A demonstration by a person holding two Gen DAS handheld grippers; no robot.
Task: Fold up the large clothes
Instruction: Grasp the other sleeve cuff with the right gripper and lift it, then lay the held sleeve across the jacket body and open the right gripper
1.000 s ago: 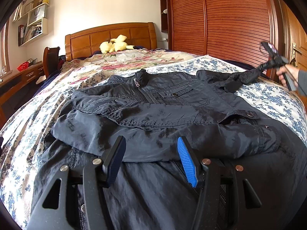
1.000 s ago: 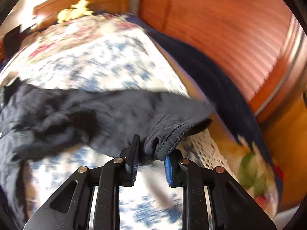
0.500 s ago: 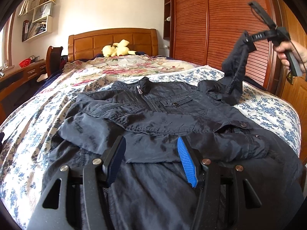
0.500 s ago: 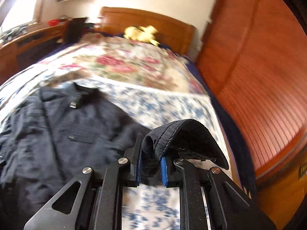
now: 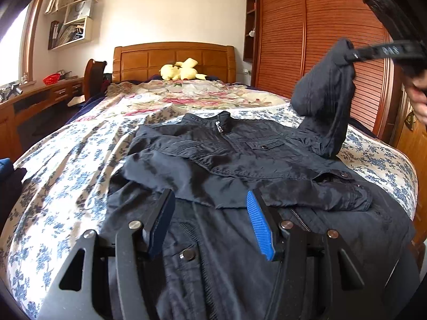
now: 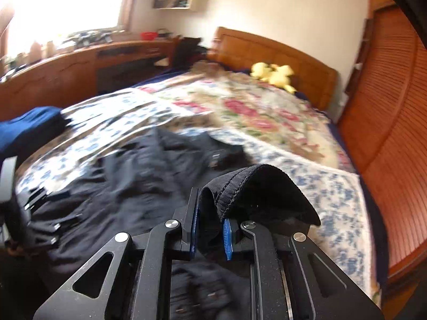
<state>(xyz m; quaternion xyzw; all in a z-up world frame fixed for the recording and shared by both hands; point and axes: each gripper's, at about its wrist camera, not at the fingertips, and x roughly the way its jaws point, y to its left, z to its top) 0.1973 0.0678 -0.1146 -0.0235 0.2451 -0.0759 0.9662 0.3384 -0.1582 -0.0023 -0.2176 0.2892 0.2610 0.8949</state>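
Bed (image 5: 80,160) bearing dark jacket (image 5: 240,157); right gripper (image 6: 209,236), clamped on cuff (image 6: 240,186), is folding sleeve inward; left gripper (image 5: 210,221) is hovering, fingers apart. Next: lay sleeve across chest.

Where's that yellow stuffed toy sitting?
In the left wrist view, the yellow stuffed toy lies at the far end of the bed, against the wooden headboard, beyond the dark jacket.
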